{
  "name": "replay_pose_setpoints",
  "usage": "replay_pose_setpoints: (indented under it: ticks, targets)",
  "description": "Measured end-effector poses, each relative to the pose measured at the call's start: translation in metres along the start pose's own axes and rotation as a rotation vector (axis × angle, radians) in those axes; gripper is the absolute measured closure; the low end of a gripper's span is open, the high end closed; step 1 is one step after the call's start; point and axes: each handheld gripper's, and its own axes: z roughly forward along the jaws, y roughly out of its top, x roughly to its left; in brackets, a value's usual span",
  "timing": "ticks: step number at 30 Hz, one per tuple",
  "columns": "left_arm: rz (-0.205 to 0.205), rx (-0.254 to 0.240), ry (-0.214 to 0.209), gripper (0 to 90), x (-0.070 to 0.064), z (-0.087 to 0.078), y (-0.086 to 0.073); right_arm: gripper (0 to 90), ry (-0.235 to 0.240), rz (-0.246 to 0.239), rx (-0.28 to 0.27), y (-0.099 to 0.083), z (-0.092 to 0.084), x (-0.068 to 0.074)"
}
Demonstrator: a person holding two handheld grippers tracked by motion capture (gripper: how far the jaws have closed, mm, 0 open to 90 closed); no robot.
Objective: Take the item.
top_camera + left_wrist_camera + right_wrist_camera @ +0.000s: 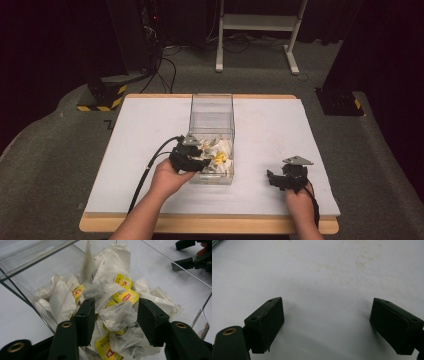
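The left tongs (115, 315) reach into the clear box (212, 120) on the table (270, 130), half closed around one tea bag (118, 315) in the pile. They may grab two bags or tear the thin paper. The right tongs (327, 325) rest wide open, holding nothing.

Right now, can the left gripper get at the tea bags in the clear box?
Probably yes: the left gripper is inside the open-topped clear box, its jaws astride a crumpled tea bag, with nothing in between.
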Motion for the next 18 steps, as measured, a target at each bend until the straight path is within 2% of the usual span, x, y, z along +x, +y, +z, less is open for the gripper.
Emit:
replay_pose_setpoints:
  ticks: [2, 6, 8, 10, 12, 14, 18]
  targets:
    - [0.003, 0.016, -0.002, 54.0, 0.0004, 0.0016, -0.0006, 12.0, 0.000, 0.000, 0.000, 0.0000, 0.0000, 0.0000]
    - [0.010, 0.042, 0.005, 62.7, -0.0008, 0.0034, -0.0022, 12.0, 0.000, 0.000, 0.000, 0.0000, 0.0000, -0.0001]
    - [0.012, 0.044, 0.009, 64.3, -0.0013, 0.0033, -0.0026, 12.0, 0.000, 0.000, 0.000, 0.0000, 0.0000, -0.0001]
    - [0.011, 0.041, 0.015, 70.7, -0.0012, 0.0031, -0.0036, 12.0, 0.002, 0.000, 0.000, 0.0000, 0.0000, -0.0001]
    - [0.017, 0.038, 0.024, 71.9, -0.0014, 0.0026, -0.0051, 12.1, 0.001, 0.000, 0.000, 0.0000, -0.0001, 0.0000]
    - [0.017, 0.030, 0.022, 77.3, -0.0021, 0.0024, -0.0068, 12.1, 0.001, 0.000, 0.000, -0.0001, -0.0001, 0.0001]
    - [0.028, 0.027, 0.020, 81.9, -0.0030, 0.0017, -0.0097, 12.1, 0.000, 0.001, 0.000, -0.0001, -0.0002, 0.0002]
